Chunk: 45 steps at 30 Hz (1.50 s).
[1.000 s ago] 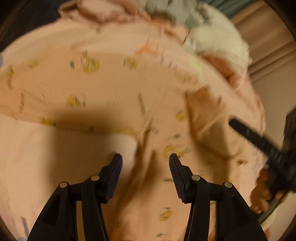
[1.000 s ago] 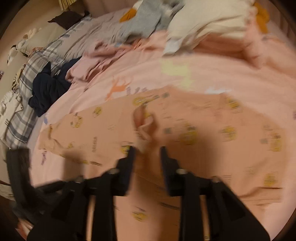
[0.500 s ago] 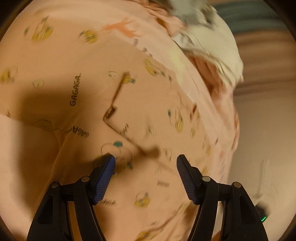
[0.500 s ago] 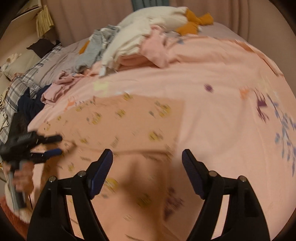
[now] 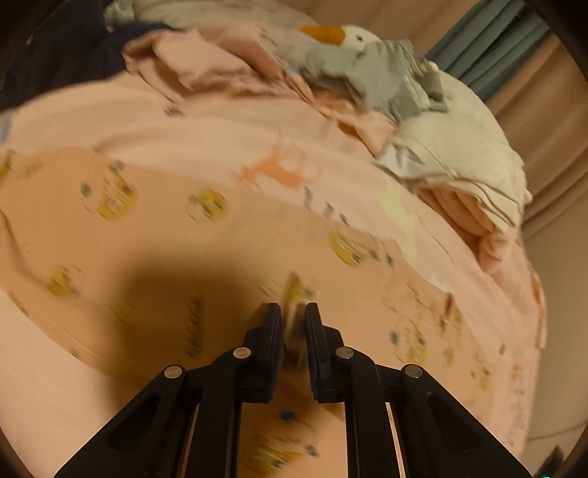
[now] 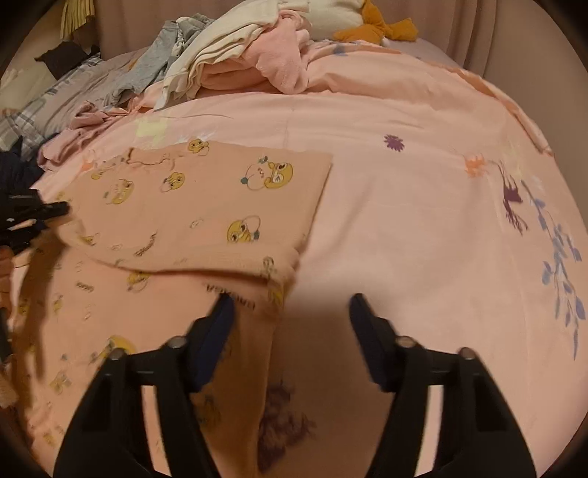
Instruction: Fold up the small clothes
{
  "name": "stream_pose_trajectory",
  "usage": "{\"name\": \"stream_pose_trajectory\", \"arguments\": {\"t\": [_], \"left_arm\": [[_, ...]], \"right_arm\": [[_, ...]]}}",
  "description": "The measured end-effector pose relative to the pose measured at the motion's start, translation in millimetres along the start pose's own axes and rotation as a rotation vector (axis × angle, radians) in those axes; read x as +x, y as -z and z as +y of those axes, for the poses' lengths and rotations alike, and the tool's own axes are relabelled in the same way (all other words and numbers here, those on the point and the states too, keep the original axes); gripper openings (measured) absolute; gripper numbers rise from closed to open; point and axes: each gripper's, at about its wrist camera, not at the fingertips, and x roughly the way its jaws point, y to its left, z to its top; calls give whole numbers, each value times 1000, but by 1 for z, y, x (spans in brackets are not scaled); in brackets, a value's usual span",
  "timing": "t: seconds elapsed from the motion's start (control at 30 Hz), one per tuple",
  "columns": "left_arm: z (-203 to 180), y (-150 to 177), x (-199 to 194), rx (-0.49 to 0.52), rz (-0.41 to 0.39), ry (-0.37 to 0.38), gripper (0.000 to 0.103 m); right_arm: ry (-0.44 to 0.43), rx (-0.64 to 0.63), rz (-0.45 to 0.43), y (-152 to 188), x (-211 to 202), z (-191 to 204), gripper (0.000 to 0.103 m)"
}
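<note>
A: On our left, the left gripper (image 5: 293, 316) has its jaws drawn nearly together, and we see a pinch of the peach printed garment (image 5: 154, 235) caught between them.

B: We agree. From the right wrist view that same gripper (image 6: 55, 209) sits at the garment's (image 6: 205, 206) left edge, though it is blurred there.

A: The garment lies spread on the pink bedsheet (image 6: 422, 206), with its upper layer folded over a lower one, cartoon faces showing on top.

B: Its right edge runs straight down the bed's middle, and the sheet's flower prints lie well apart to the right.

A: The right gripper (image 6: 290, 312) hangs with jaws spread wide, holding nothing; its left finger is over the garment's lower corner, its right over bare sheet.

B: Behind, we see a pile of clothes (image 6: 235, 62), cream and pink and grey, and an orange plush toy (image 6: 375, 29) further right.
</note>
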Motion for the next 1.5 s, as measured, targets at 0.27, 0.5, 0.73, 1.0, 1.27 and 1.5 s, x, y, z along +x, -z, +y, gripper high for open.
{"name": "stream_pose_trajectory", "arguments": {"t": [0.27, 0.5, 0.73, 1.0, 1.27, 1.5], "left_arm": [[38, -5, 3, -109, 171, 166, 9], [38, 15, 1, -233, 295, 323, 50], [26, 22, 11, -267, 255, 303, 52], [0, 15, 35, -238, 337, 407, 22], [-13, 8, 12, -34, 97, 94, 4], [11, -1, 17, -33, 133, 81, 4]], "right_arm": [[-143, 179, 31, 8, 4, -24, 12], [-124, 186, 23, 9, 6, -16, 17], [-124, 186, 21, 8, 10, -16, 20], [-126, 191, 1, 8, 13, -15, 21], [-142, 223, 16, 3, 11, -20, 20], [-76, 167, 13, 0, 15, -3, 14]]}}
